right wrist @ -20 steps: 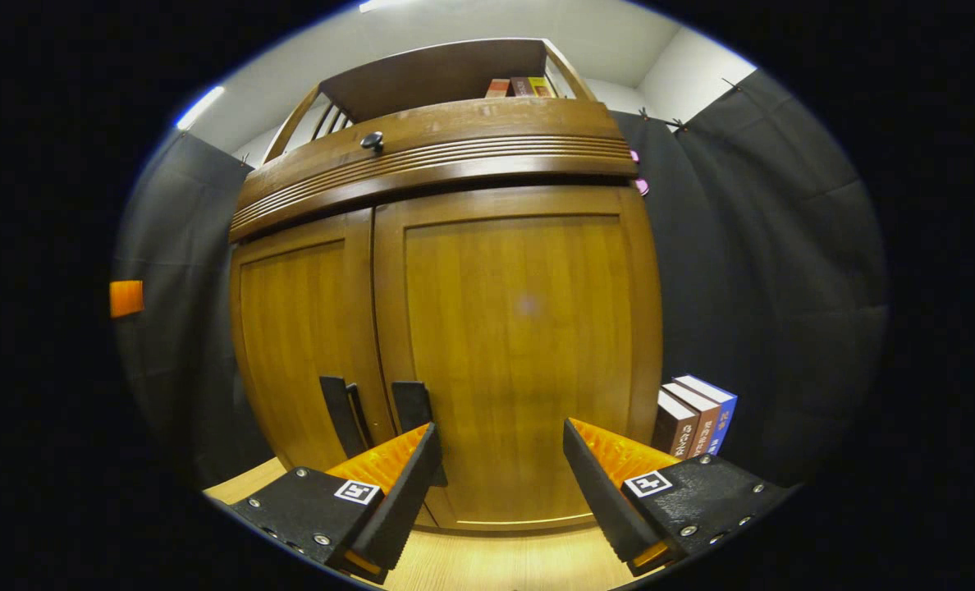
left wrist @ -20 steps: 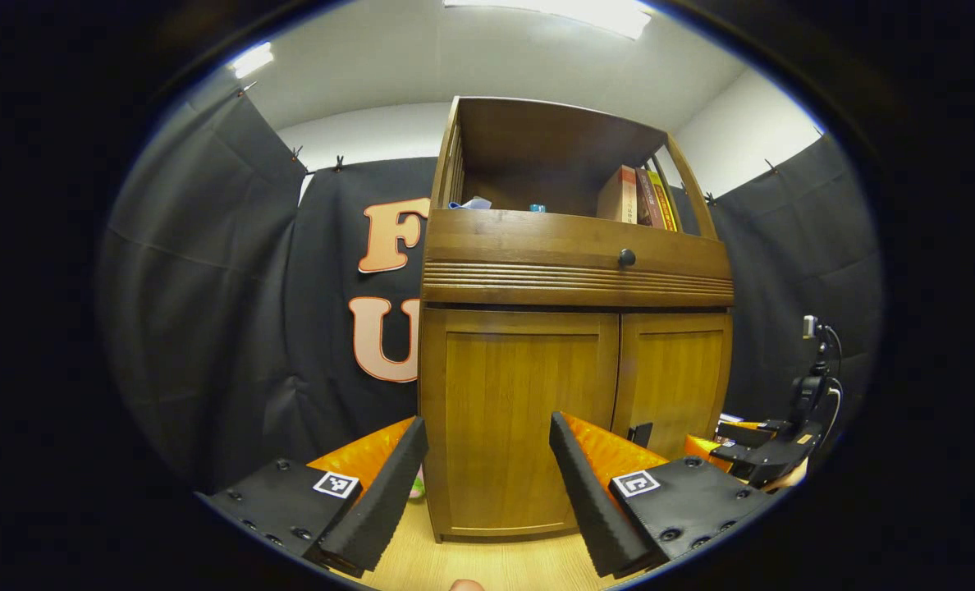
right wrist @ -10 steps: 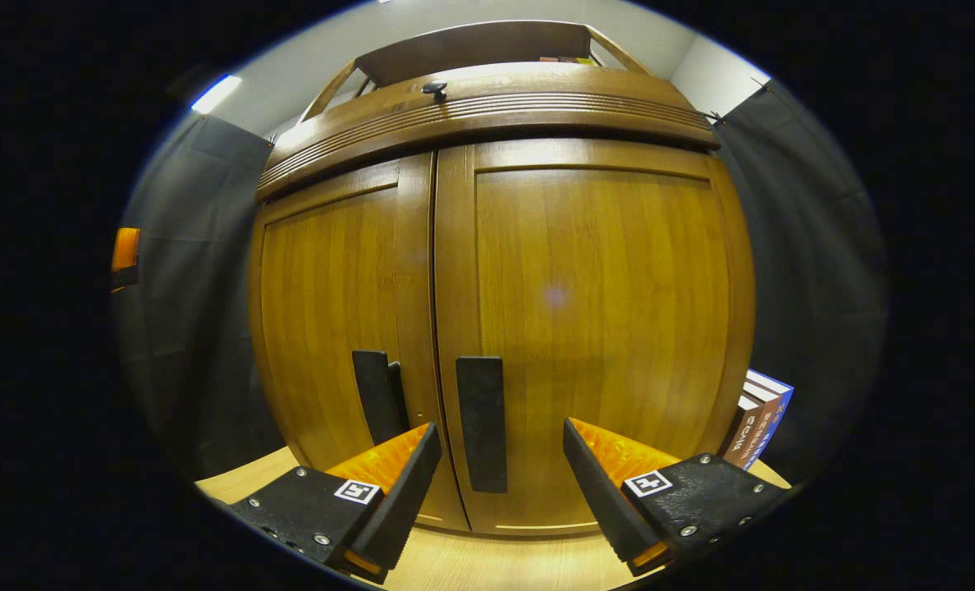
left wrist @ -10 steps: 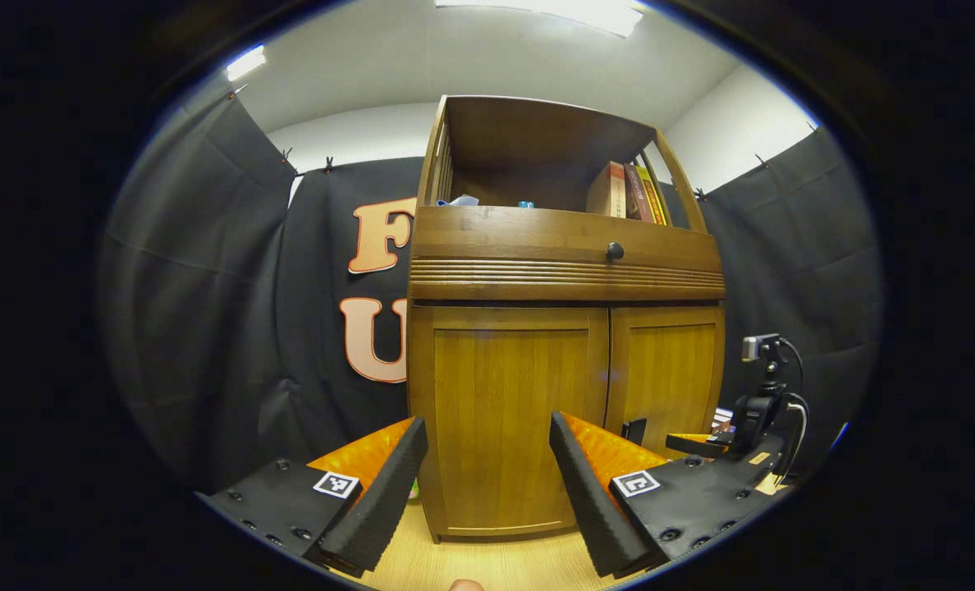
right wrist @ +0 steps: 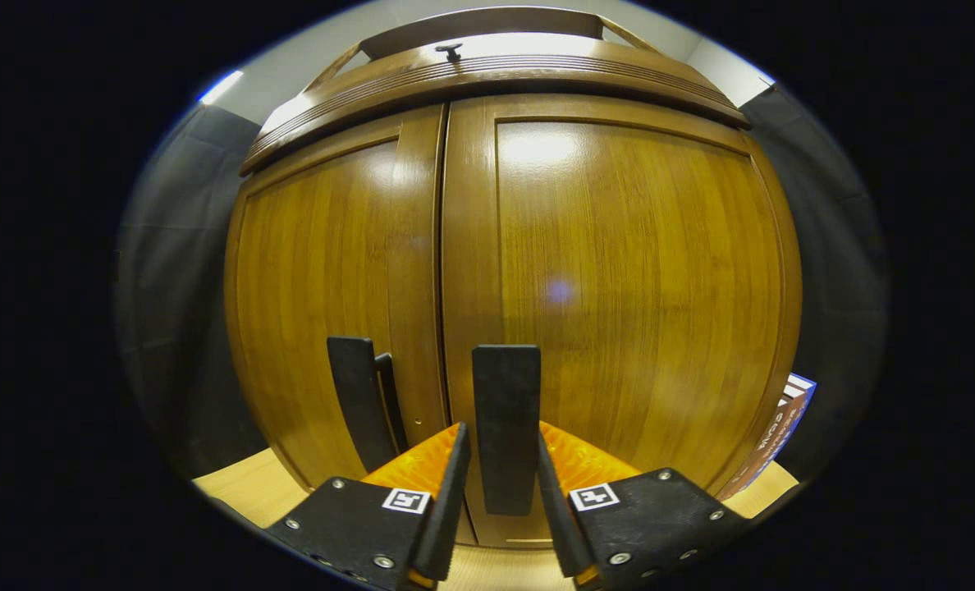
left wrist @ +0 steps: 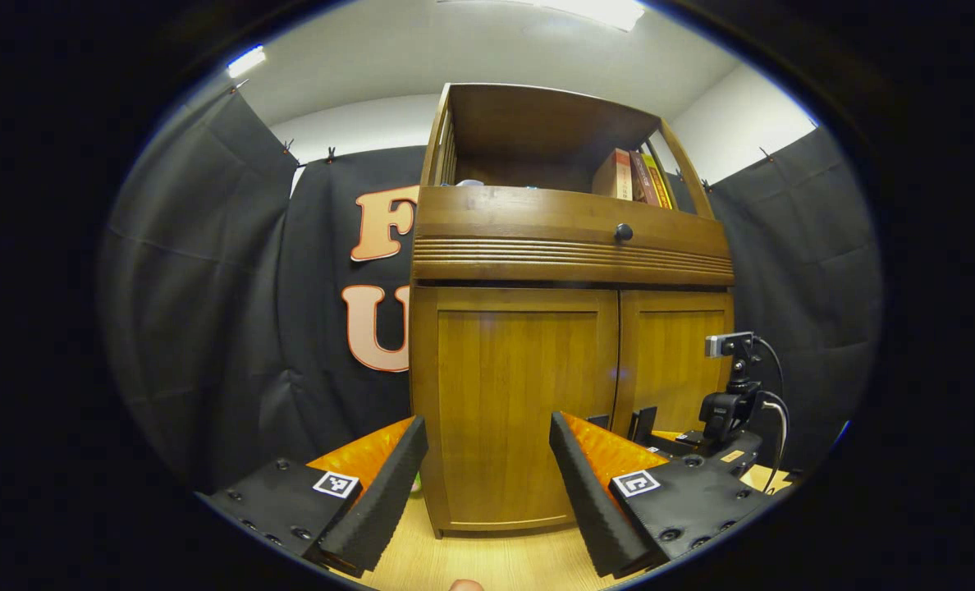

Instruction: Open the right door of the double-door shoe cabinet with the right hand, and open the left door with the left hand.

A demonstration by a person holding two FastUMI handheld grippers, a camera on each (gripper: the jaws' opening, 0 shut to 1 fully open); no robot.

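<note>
In the left gripper view, the shoe cabinet (left wrist: 569, 328) stands on a pale wooden floor (left wrist: 487, 562) against the black cloth wall. It is warm brown wood with a ribbed drawer band, a dark round knob (left wrist: 623, 232) on that band, and an open shelf above holding books (left wrist: 635, 176) whose spines are too small to read. Below the band, the left door (left wrist: 516, 410) and right door (left wrist: 672, 365) are both closed. The left gripper (left wrist: 487, 480) hangs in front of the left door, short of it, fingers spread wide and holding nothing. The right gripper (left wrist: 721, 435) sits low at the right door.

In the right gripper view, the cabinet front looms close. Two flat black handles flank the centre seam: the left handle (right wrist: 356, 398) and the right handle (right wrist: 505, 423). The right gripper (right wrist: 502, 492) has closed in on the right handle, both fingers pressing its sides. Books (right wrist: 779, 431) stand beside the cabinet's right edge; their writing is unreadable.
</note>
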